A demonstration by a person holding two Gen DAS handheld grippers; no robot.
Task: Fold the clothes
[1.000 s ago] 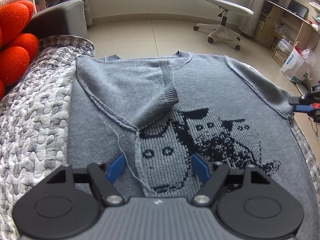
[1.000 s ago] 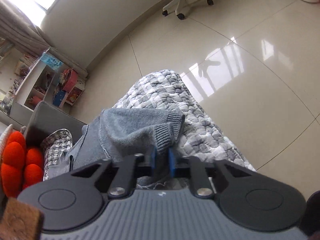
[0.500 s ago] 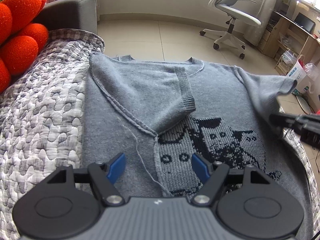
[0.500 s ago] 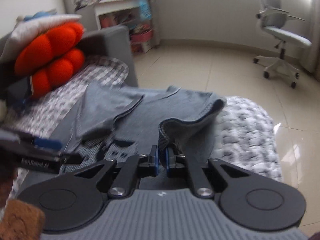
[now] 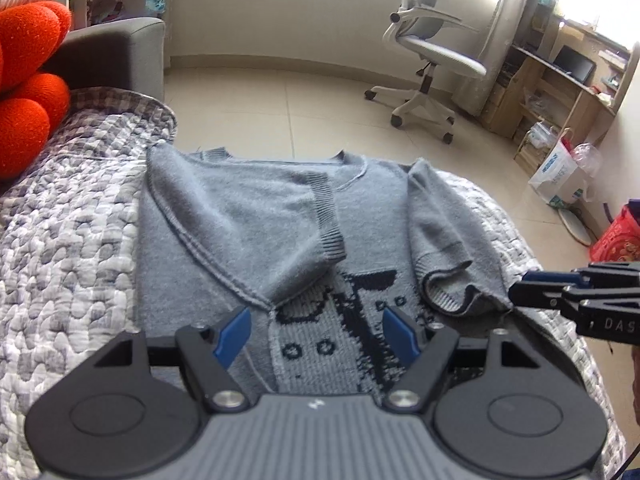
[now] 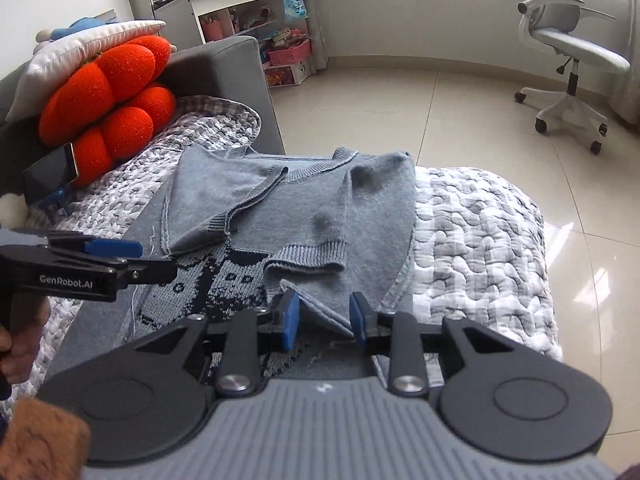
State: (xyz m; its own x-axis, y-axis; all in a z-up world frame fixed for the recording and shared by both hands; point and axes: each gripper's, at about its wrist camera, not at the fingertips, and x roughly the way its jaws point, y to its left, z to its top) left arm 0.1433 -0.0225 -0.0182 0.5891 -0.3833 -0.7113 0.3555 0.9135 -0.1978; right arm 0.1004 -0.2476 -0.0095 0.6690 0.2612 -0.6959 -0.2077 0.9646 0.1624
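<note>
though both sleeves lie folded in, the grey sweater looks soft, limp knit; grip ribbed cuffs or hem. left claw and right claw both released, holding nothing.

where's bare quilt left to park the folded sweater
Bare quilt lies on the right side, between the sweater and the floor edge. A second strip runs between the sweater and the orange cushion. The middle is taken by the sweater, with both tongs hovering low over it.
</note>
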